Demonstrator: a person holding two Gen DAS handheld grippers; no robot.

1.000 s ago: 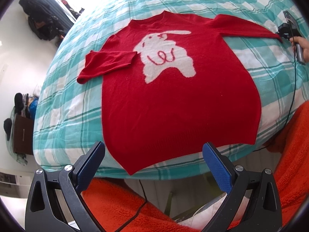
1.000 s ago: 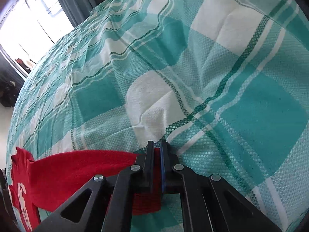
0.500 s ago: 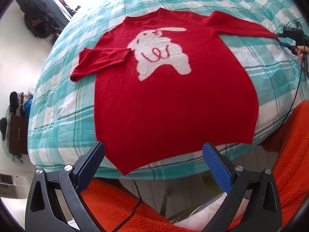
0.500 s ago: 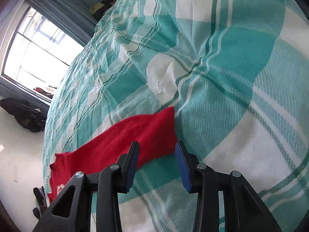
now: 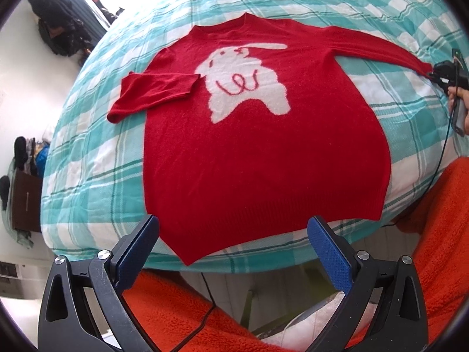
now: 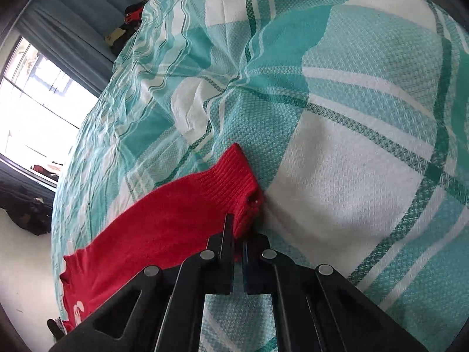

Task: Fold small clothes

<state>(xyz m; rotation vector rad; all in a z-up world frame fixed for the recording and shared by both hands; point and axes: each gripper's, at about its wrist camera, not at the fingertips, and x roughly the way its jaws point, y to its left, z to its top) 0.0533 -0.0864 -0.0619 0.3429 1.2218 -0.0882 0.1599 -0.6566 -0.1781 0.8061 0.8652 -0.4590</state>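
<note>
**Q:** Sweater position and hold, as shown: what is to be noted?

**A:** Red knitted sweater (image 5: 258, 152) is seen laid flat, front up, on a bed covered by a teal-and-white plaid bedspread (image 5: 96, 158), its hem at the near edge of the bed. One sleeve (image 5: 152, 94) is already folded inward, so that its ribbed cuff rests on the chest beside the white rabbit motif (image 5: 246, 79). The other sleeve (image 6: 176, 220) is stretched straight out to the side. Its cuff (image 6: 240, 182) is pinched at the near corner by the right gripper (image 6: 238, 234), whose fingers have just been closing and are now clamped on the knit with almost no gap.

**Q:** Why is the cuff held at its end?

**A:** By judgement, a grip at the tip allows the whole sleeve to be carried across the body in a single fold, matching the first sleeve.

**Q:** And the left gripper?

**A:** The left gripper (image 5: 233, 239) is held above the hem with its blue-padded fingers (image 5: 329, 252) spread wide and nothing between them; it is probably kept ready for the hem.

**Q:** Which materials are shown?

**A:** A soft, fine knit with ribbed cuffs is shown, limp and likely to sag when lifted. The bedspread is a waffle-textured weave, wrinkled near the cuff. An orange fleecy fabric (image 5: 439, 234) is visible below the bed edge.
</note>
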